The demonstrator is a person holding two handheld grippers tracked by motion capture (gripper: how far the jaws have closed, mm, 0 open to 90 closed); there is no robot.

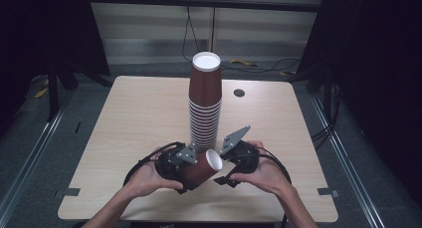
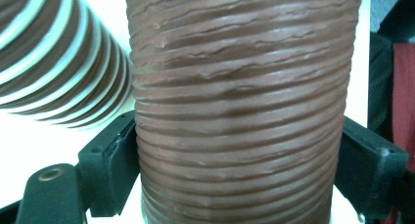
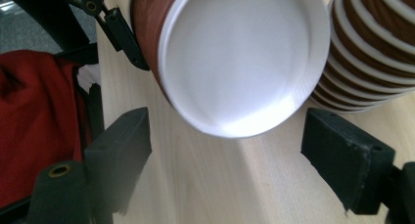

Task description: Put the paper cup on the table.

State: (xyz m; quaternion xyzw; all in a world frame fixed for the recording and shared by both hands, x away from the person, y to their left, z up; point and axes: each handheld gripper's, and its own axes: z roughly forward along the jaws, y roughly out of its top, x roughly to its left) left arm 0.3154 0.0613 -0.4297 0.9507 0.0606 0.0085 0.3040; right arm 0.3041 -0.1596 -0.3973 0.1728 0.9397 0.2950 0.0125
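Two black two-jaw grippers meet low in the middle of the high view, each held in one of the person's hands that come up from the bottom edge. At lower left of centre, the left gripper (image 1: 183, 169) pinches a single brown ribbed paper cup (image 1: 201, 170) across its body; in the left gripper view the black jaws press against both sides of the corrugated wall (image 2: 235, 111). That cup lies tilted, its white open mouth turned up and to the right, just above the pale wooden table (image 1: 124, 128). Just behind it, at the centre of the frame, stands a tall stack of brown ribbed paper cups with white rims (image 1: 204, 106), upside down on the table, its white bottom uppermost. To the right, the right gripper (image 1: 226, 169) faces the held cup's mouth with its jaws spread; in the right gripper view they stand apart below the white rim (image 3: 242, 62), touching nothing, with the stack (image 3: 372, 53) at upper right.
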